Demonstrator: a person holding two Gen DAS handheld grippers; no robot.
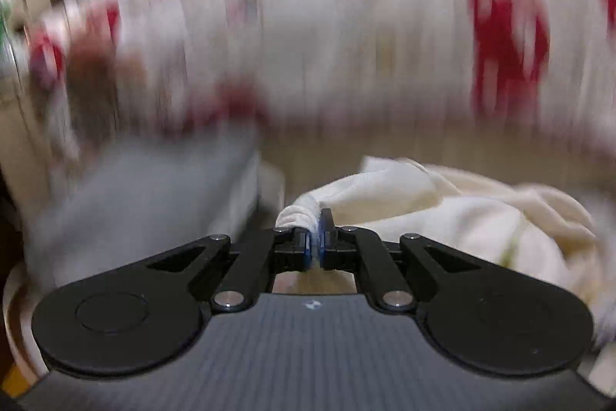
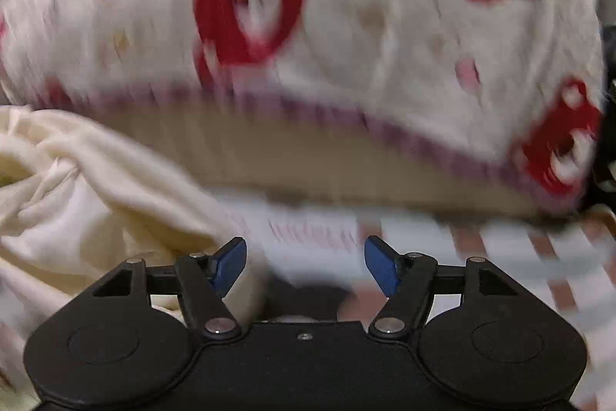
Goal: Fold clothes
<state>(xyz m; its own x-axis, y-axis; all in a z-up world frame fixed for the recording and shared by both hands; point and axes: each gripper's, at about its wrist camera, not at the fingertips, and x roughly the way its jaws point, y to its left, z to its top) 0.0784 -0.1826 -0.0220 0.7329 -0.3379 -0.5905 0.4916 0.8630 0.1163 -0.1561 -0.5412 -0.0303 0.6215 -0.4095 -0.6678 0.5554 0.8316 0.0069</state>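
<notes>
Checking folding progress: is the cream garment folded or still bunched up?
Bunched up. The cream garment lies in loose, rumpled heaps, and the left hand-held gripper pinches a gathered bit of its edge.

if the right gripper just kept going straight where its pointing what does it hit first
Probably the striped cloth lying just ahead of the open right gripper; beyond it rises the white blanket with red prints. Blur makes depth uncertain.

Looks like a home, probably a bedroom: a white blanket (image 2: 385,26) with red cartoon prints, a checked sheet (image 2: 519,257), and a rumpled cream garment (image 1: 442,203).
</notes>
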